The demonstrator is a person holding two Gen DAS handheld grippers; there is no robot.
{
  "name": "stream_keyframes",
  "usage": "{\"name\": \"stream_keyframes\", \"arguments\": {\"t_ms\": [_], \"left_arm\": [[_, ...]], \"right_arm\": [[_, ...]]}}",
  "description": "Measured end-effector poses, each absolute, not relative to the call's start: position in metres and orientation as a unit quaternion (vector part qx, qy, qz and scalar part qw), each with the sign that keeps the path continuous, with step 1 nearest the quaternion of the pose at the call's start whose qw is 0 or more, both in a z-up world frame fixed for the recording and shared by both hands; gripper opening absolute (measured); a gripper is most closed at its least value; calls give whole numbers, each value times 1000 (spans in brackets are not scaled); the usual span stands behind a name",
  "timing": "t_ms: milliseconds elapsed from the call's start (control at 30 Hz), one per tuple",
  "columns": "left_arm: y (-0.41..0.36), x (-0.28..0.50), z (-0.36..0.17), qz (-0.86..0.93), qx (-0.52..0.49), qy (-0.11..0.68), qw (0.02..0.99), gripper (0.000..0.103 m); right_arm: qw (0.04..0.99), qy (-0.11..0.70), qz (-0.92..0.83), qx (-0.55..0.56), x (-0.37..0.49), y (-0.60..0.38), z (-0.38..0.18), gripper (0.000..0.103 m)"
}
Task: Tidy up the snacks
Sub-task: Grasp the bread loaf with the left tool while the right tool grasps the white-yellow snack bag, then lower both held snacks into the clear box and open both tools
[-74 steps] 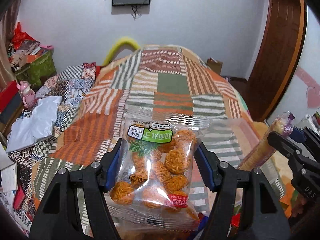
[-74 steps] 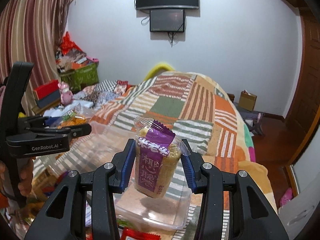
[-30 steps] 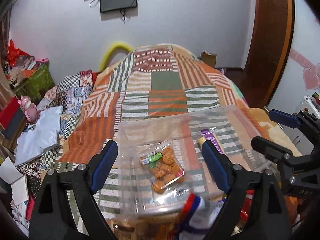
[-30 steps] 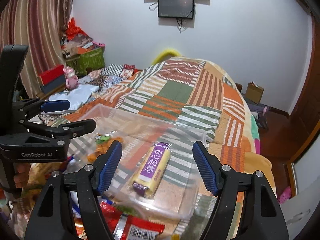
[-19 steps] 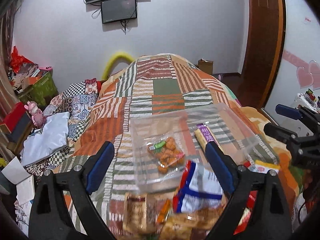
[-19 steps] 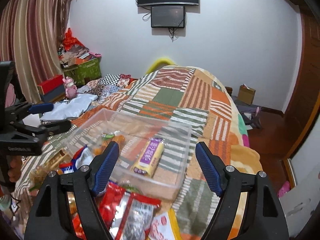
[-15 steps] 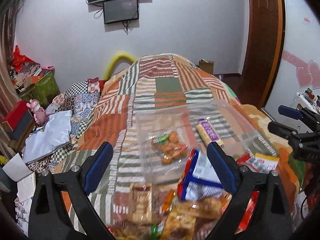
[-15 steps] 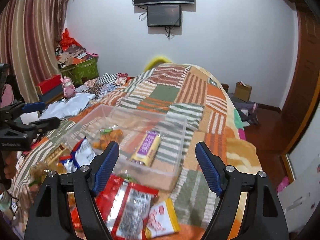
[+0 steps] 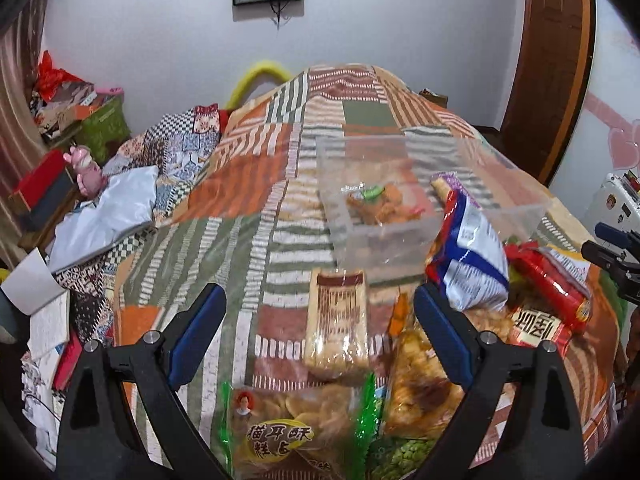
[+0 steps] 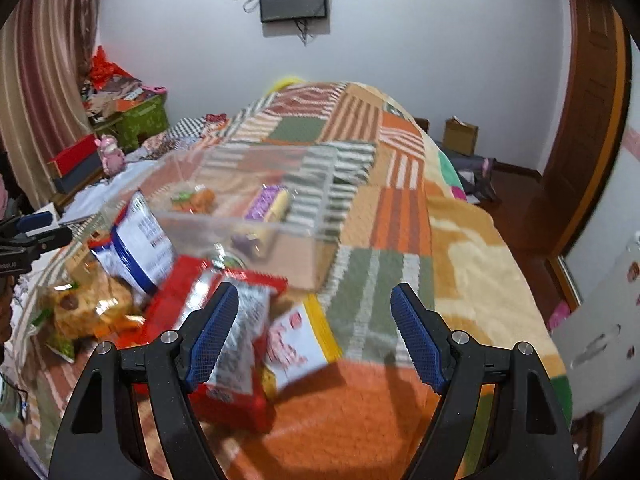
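A clear plastic bin (image 9: pixel 384 240) (image 10: pixel 312 256) sits on the patchwork bedspread. Inside it lie an orange noodle-snack bag (image 9: pixel 378 202) (image 10: pixel 196 199) and a purple-wrapped bar (image 10: pixel 268 204). A pile of snack packets lies in front of the bin: a tan cracker pack (image 9: pixel 336 324), a blue-and-white bag (image 9: pixel 472 248) (image 10: pixel 140 240), red packets (image 9: pixel 548 284) (image 10: pixel 224 320) and a yellow-edged packet (image 10: pixel 300 340). My left gripper (image 9: pixel 318 334) is open and empty above the cracker pack. My right gripper (image 10: pixel 314 336) is open and empty above the red and yellow-edged packets.
More snack bags (image 9: pixel 280 428) lie at the near edge under the left gripper. Folded cloth and paper (image 9: pixel 104 216) and boxes (image 9: pixel 100 128) sit at the bed's left. A wooden door (image 10: pixel 588 120) stands to the right. A white cabinet (image 10: pixel 600 320) is near right.
Both grippers let go of their snacks into the bin, opened wide, then pulled back and lowered toward the loose packet pile.
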State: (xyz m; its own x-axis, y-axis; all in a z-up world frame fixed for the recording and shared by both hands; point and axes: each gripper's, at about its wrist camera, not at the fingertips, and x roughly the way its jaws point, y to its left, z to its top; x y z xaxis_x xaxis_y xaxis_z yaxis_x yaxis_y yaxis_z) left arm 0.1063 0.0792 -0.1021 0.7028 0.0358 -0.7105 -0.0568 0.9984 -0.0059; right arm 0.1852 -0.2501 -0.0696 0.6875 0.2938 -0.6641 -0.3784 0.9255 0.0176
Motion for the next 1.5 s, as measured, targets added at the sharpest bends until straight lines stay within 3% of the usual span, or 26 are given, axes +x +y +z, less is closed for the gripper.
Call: {"name": "stream_keyframes", "arguments": {"t_ms": [133, 233, 467, 733, 867, 1167, 1500], "left_arm": [[78, 105, -111, 21, -12, 386, 922, 95], [76, 106, -118, 19, -6, 389, 921, 87], [75, 115, -135, 8, -7, 412, 911, 66], [74, 122, -144, 7, -11, 422, 906, 60], [76, 126, -150, -5, -28, 436, 900, 41], [73, 117, -143, 1, -24, 425, 905, 36], [76, 100, -113, 3, -38, 396, 917, 36]], "right_arm": [[913, 365, 174, -55, 182, -256, -82, 76], [912, 371, 168, -47, 183, -260, -87, 75], [892, 405, 196, -36, 188, -255, -105, 54], [876, 426, 228, -1, 193, -250, -115, 46], [866, 430, 254, 19, 193, -248, -116, 29], [884, 398, 246, -3, 182, -242, -101, 18], [906, 357, 225, -16, 180, -249, -73, 17]]}}
